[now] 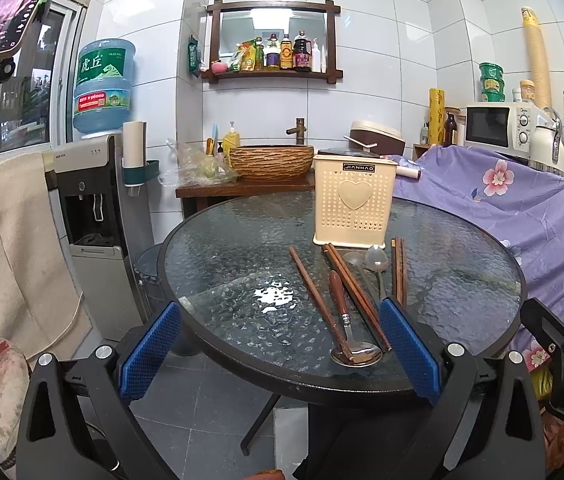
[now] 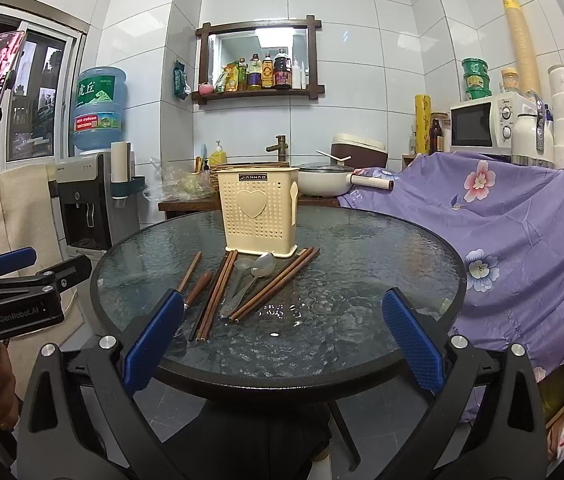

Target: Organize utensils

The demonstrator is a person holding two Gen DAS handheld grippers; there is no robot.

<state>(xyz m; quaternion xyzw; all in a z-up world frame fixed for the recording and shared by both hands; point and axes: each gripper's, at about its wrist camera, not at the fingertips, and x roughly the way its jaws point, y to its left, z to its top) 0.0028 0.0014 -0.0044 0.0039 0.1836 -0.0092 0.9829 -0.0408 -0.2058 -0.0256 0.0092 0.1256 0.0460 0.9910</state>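
Wooden chopsticks and metal spoons lie loose on the round glass table (image 1: 217,248), just in front of the cream utensil holder (image 1: 354,204), which stands upright toward the far side of the tabletop. Left to right in the left wrist view: a single chopstick (image 1: 312,292) set apart from the rest; a wooden-handled spoon (image 1: 346,320) with its bowl toward the near rim; a chopstick pair (image 1: 356,292) angled across beside it; two all-metal spoons (image 1: 376,264) with bowls near the holder's base; another chopstick pair (image 1: 398,270) roughly parallel, partly hidden behind the right finger pad. None of the utensils is in the holder as far as can be seen.

Left gripper (image 1: 279,344): jaws wide apart, nothing between them, held low at the table's near edge. Right gripper (image 2: 282,342): jaws likewise wide apart, holding nothing, at the near rim; its left pad overlaps the wooden-handled spoon in view, contact cannot be told.

Surroundings: water dispenser (image 1: 93,216) to the left, purple floral cloth (image 1: 522,208) draped to the right, microwave (image 1: 498,126) behind it, wall shelf with bottles (image 1: 273,56) above a basket-style sink (image 1: 271,160).
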